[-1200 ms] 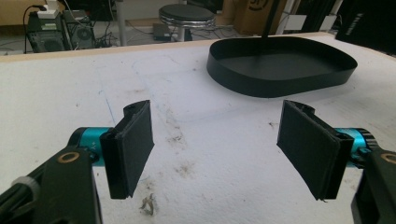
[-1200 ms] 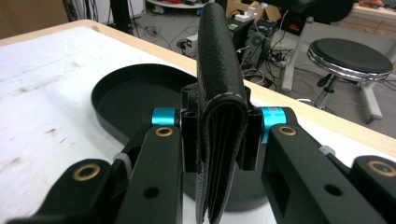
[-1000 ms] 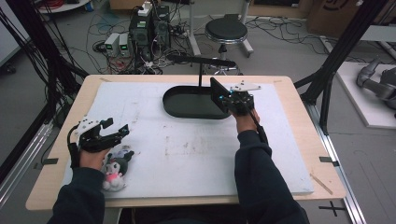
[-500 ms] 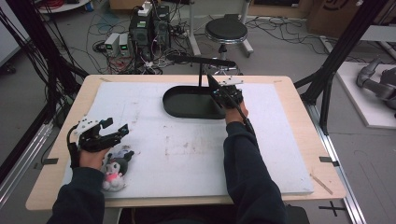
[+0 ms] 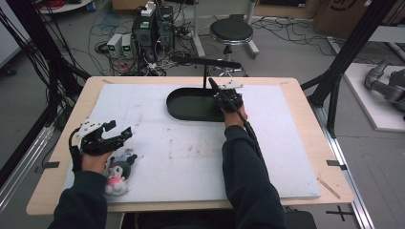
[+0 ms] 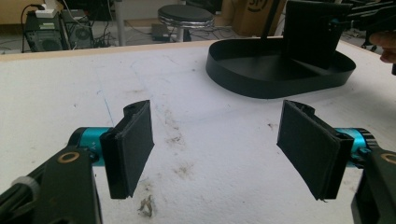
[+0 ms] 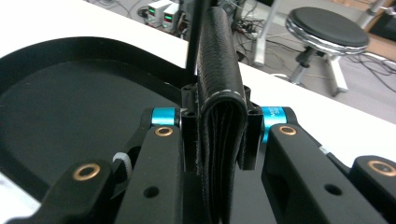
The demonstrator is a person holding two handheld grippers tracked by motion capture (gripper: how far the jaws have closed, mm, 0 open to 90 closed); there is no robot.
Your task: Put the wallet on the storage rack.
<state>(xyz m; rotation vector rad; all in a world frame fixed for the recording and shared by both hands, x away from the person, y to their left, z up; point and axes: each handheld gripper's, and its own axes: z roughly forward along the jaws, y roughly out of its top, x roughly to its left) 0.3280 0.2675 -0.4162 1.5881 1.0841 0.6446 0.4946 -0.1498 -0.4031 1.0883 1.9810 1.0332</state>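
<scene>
Right gripper (image 7: 219, 154): jaws closed flat on a folded black leather wallet (image 7: 219, 93), pads pressing both faces, fold edge facing the camera. In the high view this gripper (image 5: 228, 98) sits over the right end of the black oval tray (image 5: 184, 112).
Wallet position: held upright on edge above the tray floor, near the tray's right wall; whether its lower edge touches the floor cannot be told.
Left gripper (image 6: 219, 149): jaws wide apart, nothing between the pads, only bare white mat (image 6: 201, 135) beneath. In the high view it (image 5: 102, 138) rests at the table's left front.
Plush toy (image 5: 117, 169): lies just beside the left hand, on its near side, untouched.
Risk, release: judged likely that a wallet let go on edge tips over, or springs open at the fold.
Risk, tray: the tray looks light; a jaw pressing its thin wall could slide or tilt it.
Risk, post: a thin black post (image 7: 196, 37) stands just beyond the wallet; pushing further forward could strike it.
Risk, cable: the trailing cable along the right sleeve could snag on withdrawal.
Edges: tray wall close on the right and far sides of the right gripper; far table edge just behind the tray.
Open room: broad bare mat between the two hands; clear retreat toward the person.
</scene>
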